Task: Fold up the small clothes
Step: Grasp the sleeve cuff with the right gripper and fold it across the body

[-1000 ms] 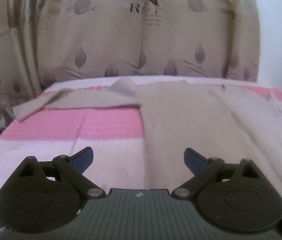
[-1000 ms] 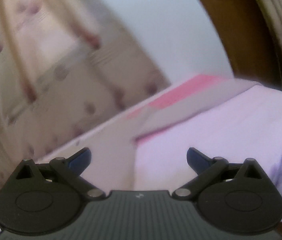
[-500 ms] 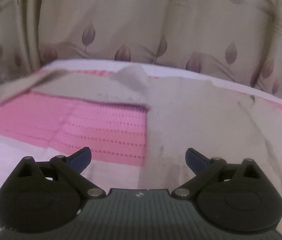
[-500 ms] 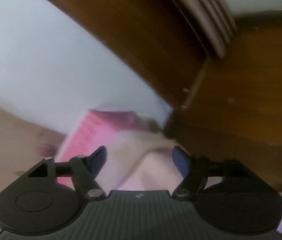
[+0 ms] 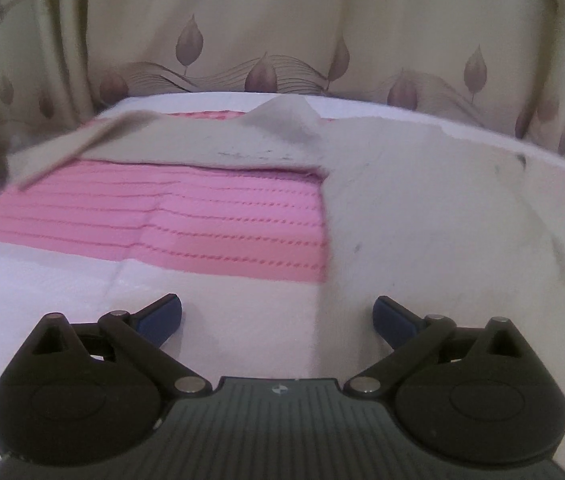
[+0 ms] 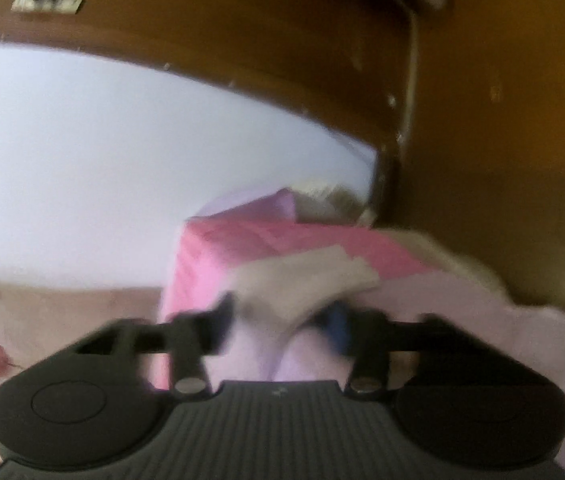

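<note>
A beige long-sleeved top [image 5: 422, 208] lies flat on the pink and white bedcover [image 5: 154, 224]. Its left sleeve [image 5: 170, 148] stretches out to the left, with the cuff turned up. My left gripper [image 5: 276, 314] is open and empty, low over the cover at the garment's near left edge. In the blurred right wrist view, a pale beige sleeve end [image 6: 306, 284] lies on the cover. My right gripper [image 6: 282, 320] has its jaws narrowed around this cloth; the grip itself is blurred.
A beige leaf-print curtain [image 5: 266, 28] hangs behind the bed. In the right wrist view a brown wooden door or wardrobe [image 6: 482, 120] and a white wall [image 6: 122, 160] stand beyond the bed corner.
My left gripper has moved forward and lower toward the garment, staying open. My right gripper has swung right to the bed corner and its jaws have narrowed around the sleeve end.
</note>
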The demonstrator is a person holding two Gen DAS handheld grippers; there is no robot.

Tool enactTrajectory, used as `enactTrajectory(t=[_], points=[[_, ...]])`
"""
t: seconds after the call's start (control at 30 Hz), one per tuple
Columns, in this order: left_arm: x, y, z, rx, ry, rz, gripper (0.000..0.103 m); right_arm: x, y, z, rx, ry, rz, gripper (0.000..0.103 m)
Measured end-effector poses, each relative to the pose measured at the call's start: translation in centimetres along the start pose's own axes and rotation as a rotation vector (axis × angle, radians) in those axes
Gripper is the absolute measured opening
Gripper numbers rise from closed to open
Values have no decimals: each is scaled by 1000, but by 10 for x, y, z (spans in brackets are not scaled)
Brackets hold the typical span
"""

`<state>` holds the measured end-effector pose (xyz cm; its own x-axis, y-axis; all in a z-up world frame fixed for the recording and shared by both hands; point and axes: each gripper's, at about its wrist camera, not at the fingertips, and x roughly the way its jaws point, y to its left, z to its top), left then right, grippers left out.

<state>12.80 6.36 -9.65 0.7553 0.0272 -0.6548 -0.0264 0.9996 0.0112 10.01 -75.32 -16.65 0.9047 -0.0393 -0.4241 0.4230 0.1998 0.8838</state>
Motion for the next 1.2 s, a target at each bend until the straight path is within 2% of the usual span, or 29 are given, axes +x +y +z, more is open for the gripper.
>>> enactTrajectory(t=[0.1,0.3,0.43,0.53,0.6,0.77,0.83,0.87,1.0,1.2], points=[[-13,6,-6,56,-17,40,102,-10,2,0,-15,-61,49,21],[-18,11,0,126,-60,87,103,-33,29,4,-72,-119,96,21],[-11,13,9,66,-93,93,103,-42,48,4,-129,-131,62,21],[-6,16,11,27,-100,100,103,-41,43,4,-122,-125,20,21],[-2,16,10,20,-94,99,103,-39,36,3,-106,-98,43,22],[4,15,7,31,-65,100,103,-33,36,-1,-153,-79,10,22],[5,15,7,32,-64,100,103,-32,42,-3,-206,-101,-33,19],[5,15,6,33,-61,99,103,-32,47,-5,-251,-118,-61,6],[8,15,6,29,-49,103,103,-29,66,-14,-399,-146,-108,6],[10,18,8,19,-44,94,103,-36,92,-26,-450,-161,-48,6]])
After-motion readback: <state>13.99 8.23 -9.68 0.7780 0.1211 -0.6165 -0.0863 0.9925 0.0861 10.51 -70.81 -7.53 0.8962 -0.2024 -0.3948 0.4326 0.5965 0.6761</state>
